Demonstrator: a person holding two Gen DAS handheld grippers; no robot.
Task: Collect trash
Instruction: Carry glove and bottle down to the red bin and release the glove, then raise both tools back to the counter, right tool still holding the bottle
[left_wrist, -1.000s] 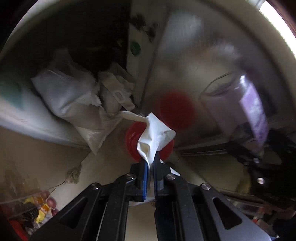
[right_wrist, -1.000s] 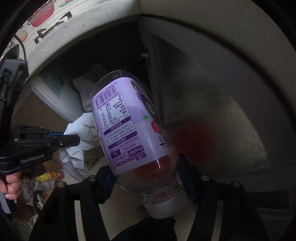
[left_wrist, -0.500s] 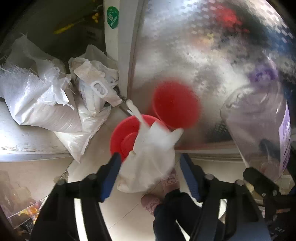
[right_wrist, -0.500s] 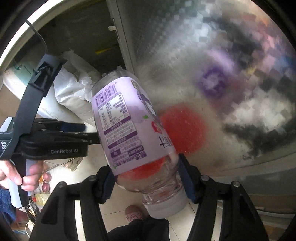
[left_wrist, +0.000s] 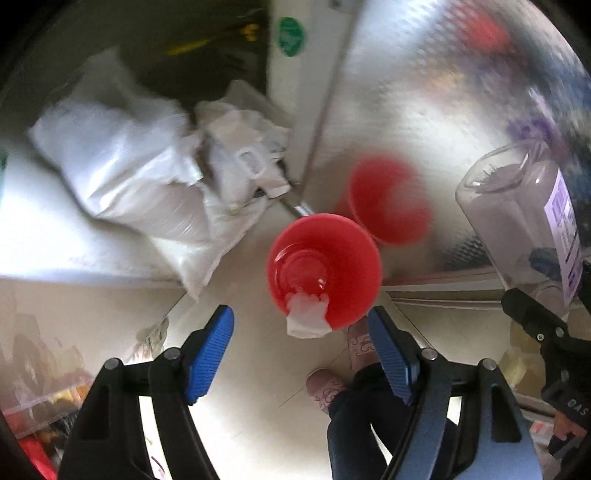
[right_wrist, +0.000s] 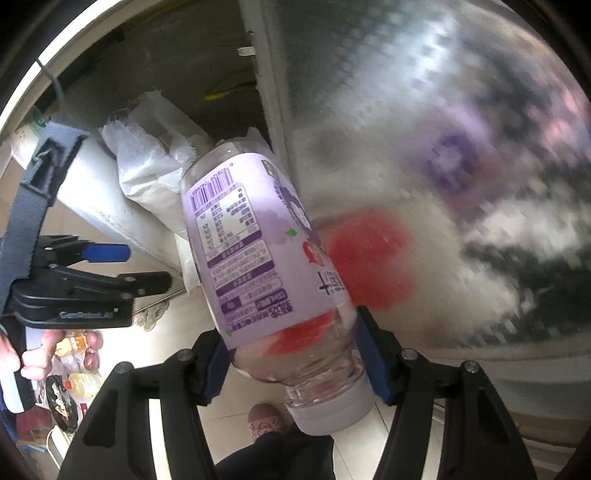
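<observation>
On the left I see two white sacks (left_wrist: 122, 177) slumped on the floor against a pale ledge, one crumpled smaller bag (left_wrist: 243, 158) beside them. My left tongs (left_wrist: 301, 349) have just been spreading and now stand wide with nothing between them — the one white tissue (left_wrist: 308, 314) is let go and sits draped over the near rim of the one red bin (left_wrist: 325, 269) on the floor, half in, half out. I judge that piece nearly done, though it may yet slip outside. The second red disc on the steel door (left_wrist: 406, 110) is only the bin's reflection. To the right, my right tongs (right_wrist: 291, 360) pinch one purple-labelled bottle (right_wrist: 258, 258) near its capped neck, base pointing away — that is still to drop.
</observation>
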